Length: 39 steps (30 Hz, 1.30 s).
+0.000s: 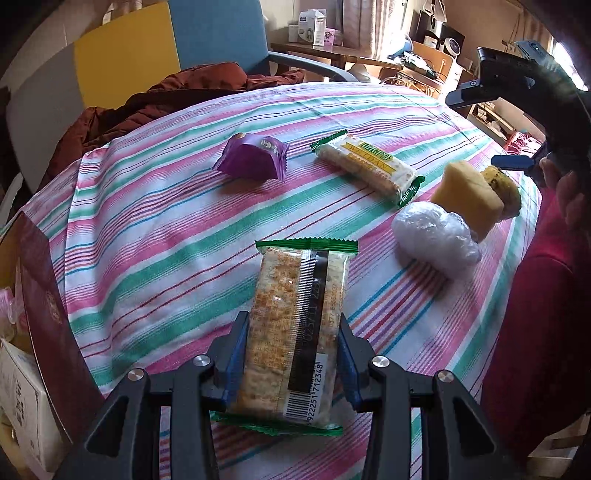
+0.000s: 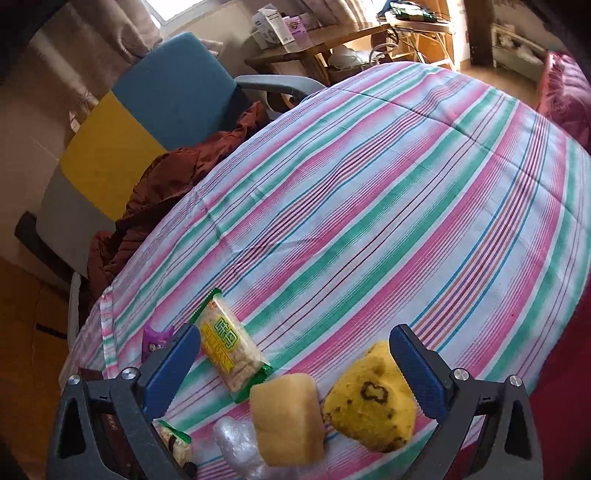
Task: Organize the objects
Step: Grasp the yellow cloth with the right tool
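Left gripper [image 1: 291, 354]: fingers clamped on a green-edged cracker pack [image 1: 295, 332], barcode side up, digits "712348" legible, held over the striped cloth [image 1: 147, 236]. Right gripper [image 2: 295, 365]: fingers wide apart, holding nothing, above a plain cake [image 2: 286, 417] and a speckled cake [image 2: 369, 406]. Clear crumpled wrap [image 1: 432, 232] touches the plain cake. Beyond: second pack [image 1: 369, 166], label "WEIDAN"; purple packet [image 1: 255, 157]. Far edge: brown jacket [image 1: 140, 107], chair [image 1: 207, 33].

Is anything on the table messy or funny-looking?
Yes. Two cakes lie bare on the cloth, with a crumpled clear wrap beside them, while the other snacks are sealed in packets. Nothing looks spilled.
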{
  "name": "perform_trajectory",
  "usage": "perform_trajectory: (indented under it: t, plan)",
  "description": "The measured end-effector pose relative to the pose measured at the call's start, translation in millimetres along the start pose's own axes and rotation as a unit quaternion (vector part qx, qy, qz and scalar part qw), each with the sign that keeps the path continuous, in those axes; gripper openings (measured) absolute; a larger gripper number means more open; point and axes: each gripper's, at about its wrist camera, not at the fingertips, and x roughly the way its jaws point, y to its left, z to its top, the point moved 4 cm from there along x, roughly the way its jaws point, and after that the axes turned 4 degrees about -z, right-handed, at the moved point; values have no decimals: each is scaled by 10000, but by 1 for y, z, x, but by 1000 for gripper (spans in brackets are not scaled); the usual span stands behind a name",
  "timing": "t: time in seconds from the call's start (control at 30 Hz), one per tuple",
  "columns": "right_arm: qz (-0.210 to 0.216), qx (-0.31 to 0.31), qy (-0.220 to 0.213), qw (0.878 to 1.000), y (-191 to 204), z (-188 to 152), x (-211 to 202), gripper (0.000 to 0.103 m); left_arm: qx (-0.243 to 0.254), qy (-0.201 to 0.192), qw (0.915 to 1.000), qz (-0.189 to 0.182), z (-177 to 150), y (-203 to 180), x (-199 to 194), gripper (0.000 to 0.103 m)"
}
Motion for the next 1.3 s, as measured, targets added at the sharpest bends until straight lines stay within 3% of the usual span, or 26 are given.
perform_trajectory:
  t: [0.2,0.23,0.3,0.67,0.77,0.87,0.93,1.1,1.3]
  plan:
    - [-967,-790,492,9910,-32,4,-4,101,-33,-107,9999,13,1,2,0,43]
    - [-1140,-938,576,9874,-37,3,-3,98,-54,-136,9999,-5,1,3,0,43]
    - [-1319,-1122,750,9820,-45,0,0,83,-92,-159,9998,-33,1,4,-1,43]
    - [-598,-1624,1302,9763,-19,-30,11,78,-179,-182,9996,-73,1,5,0,43]
    - [-542,-1723,1370,9740,-16,-36,13,70,-197,-193,9996,-69,0,6,-2,43]
    - [-379,-1831,1461,9714,-12,-40,17,51,-195,-210,9996,-41,0,5,-1,43]
    - [-329,-1914,1466,9699,-9,-42,17,46,-198,-212,9996,-34,0,5,-1,43]
    - [-359,-1864,1122,9754,-12,-43,1,31,-199,-215,9996,-29,-1,6,-1,43]
    - [-362,-1655,373,9848,-21,-32,-48,31,-365,-239,9990,-63,-9,8,-17,42]
